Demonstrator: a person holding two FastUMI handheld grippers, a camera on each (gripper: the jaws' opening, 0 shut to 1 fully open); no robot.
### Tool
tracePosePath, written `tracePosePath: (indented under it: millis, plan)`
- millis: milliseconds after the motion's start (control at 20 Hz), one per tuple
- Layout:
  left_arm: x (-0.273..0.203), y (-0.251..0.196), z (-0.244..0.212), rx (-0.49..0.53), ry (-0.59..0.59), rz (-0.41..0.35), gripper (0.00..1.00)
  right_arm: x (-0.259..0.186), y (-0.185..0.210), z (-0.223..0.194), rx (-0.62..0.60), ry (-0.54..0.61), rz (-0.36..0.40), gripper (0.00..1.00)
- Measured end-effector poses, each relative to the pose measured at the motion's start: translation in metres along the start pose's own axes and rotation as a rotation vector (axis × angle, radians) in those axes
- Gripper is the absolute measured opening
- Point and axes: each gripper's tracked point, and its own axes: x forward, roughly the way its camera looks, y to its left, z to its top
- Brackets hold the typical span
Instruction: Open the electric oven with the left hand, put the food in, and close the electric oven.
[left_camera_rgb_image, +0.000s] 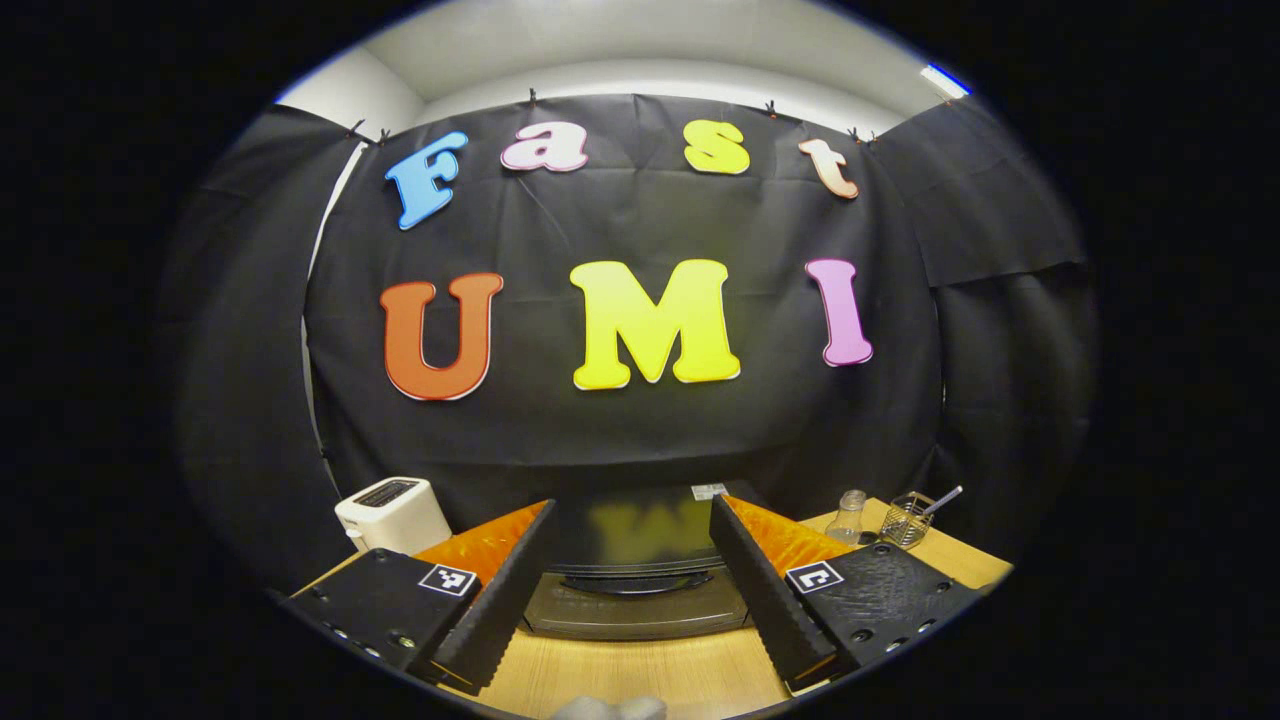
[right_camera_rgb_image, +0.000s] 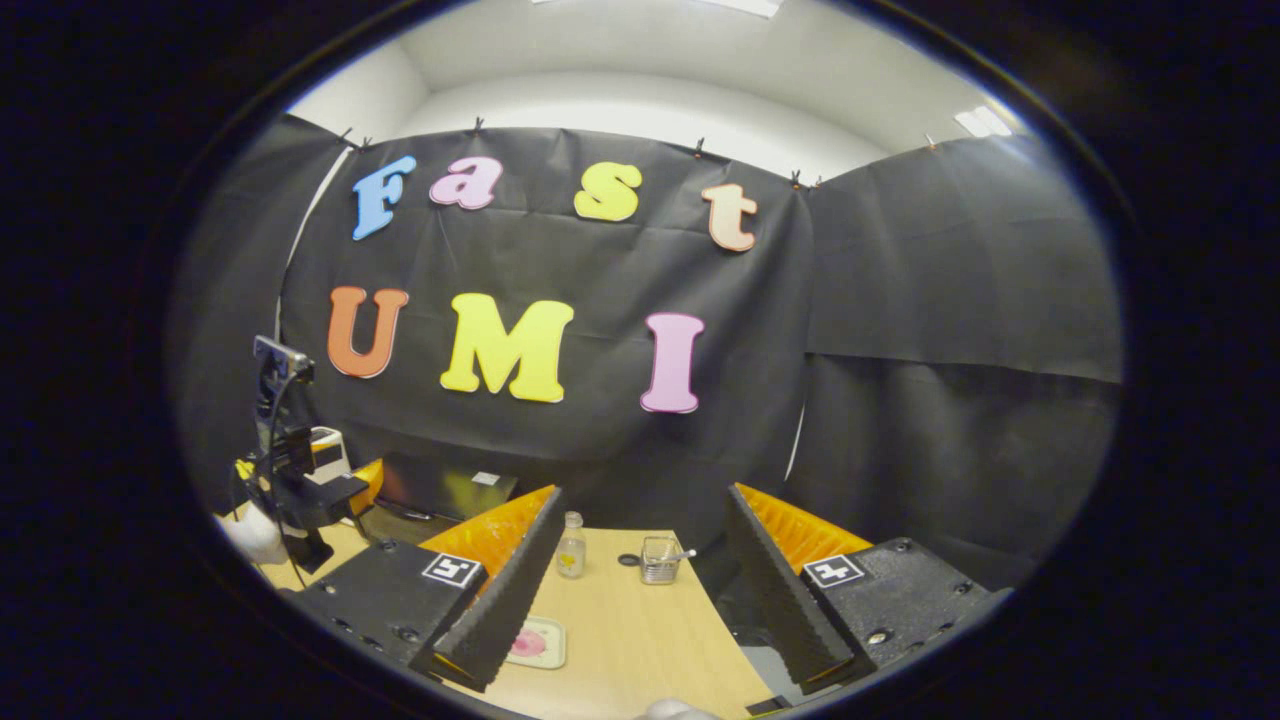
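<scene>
The black electric oven stands straight ahead on the wooden table, door closed, its curved handle across the front. My left gripper is open, a finger on either side of the oven and apart from it. In the right gripper view the oven sits at the far left, with the left gripper and a gloved hand before it. The food, something pink on a small white plate, lies partly hidden behind one finger of my right gripper, which is open and empty.
A white toaster stands left of the oven. To the oven's right are a small clear bottle and a wire basket holding a spoon; the bottle and basket sit at the table's back edge.
</scene>
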Motion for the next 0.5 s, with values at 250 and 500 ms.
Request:
tracePosePath:
  millis: [250, 500]
  plan:
    - [0.048, 0.004, -0.057, -0.003, 0.109, -0.011, 0.97, -0.004, -0.007, -0.012, 0.001, 0.052, -0.059, 1.00]
    - [0.063, 0.000, -0.095, -0.016, 0.185, -0.041, 0.97, -0.007, -0.003, -0.029, 0.013, 0.101, -0.072, 1.00]
